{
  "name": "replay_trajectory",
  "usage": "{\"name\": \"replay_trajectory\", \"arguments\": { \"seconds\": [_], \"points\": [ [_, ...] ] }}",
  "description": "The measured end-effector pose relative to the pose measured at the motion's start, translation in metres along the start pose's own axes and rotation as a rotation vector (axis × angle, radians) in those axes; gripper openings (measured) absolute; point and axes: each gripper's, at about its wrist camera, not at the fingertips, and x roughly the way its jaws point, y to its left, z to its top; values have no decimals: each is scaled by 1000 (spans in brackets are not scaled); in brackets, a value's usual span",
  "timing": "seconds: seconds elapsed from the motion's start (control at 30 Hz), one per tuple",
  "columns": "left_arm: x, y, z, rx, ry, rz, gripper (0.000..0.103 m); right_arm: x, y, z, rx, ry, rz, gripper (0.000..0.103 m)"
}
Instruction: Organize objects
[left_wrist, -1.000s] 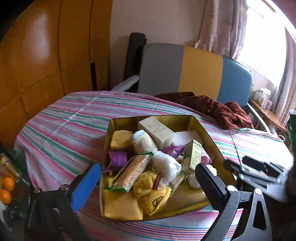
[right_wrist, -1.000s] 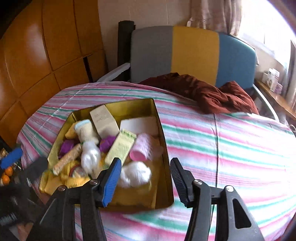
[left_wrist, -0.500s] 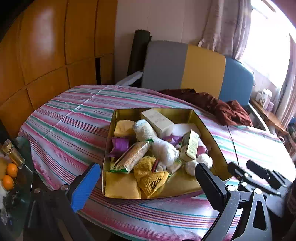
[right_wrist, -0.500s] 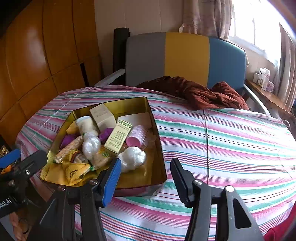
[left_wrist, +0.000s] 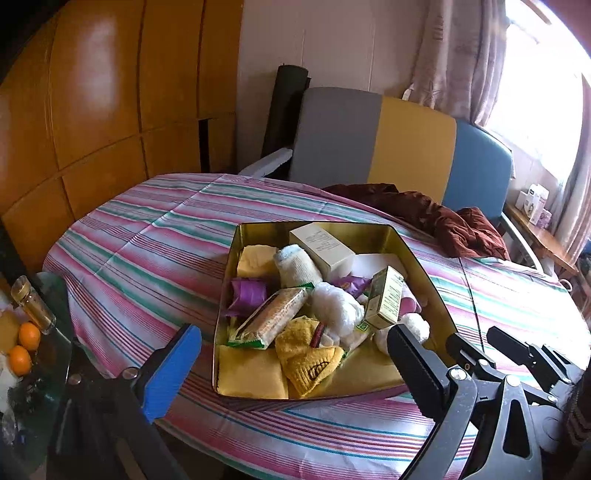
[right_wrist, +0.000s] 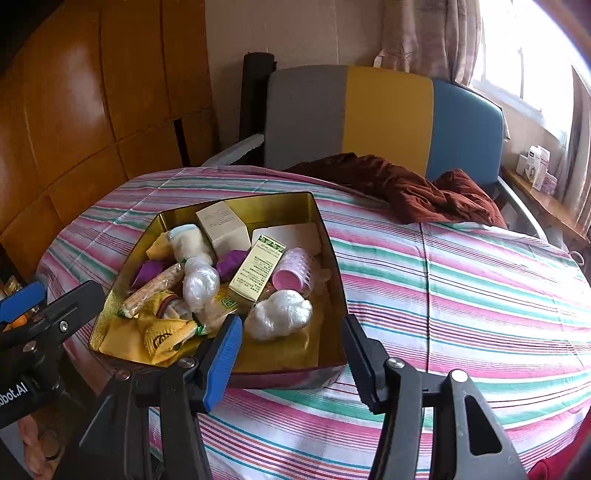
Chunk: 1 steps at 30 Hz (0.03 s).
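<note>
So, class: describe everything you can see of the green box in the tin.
The green box is a small oblong carton, pale yellow-green, apparently card, with a darker green patterned band at its far end and small dark print that is too fine to read. It looks closed and undamaged. It lies tilted in the gold tin, propped on the clutter, leaning beside the pink roller and next to a purple packet. Neither tool touches it.
</note>
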Motion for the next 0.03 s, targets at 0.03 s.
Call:
{"name": "replay_trajectory", "arguments": {
  "seconds": [0.03],
  "points": [
    [0, 0, 0, 2, 1, -1, 102, 0, 0, 0, -1, -1, 2, 56]
  ]
}}
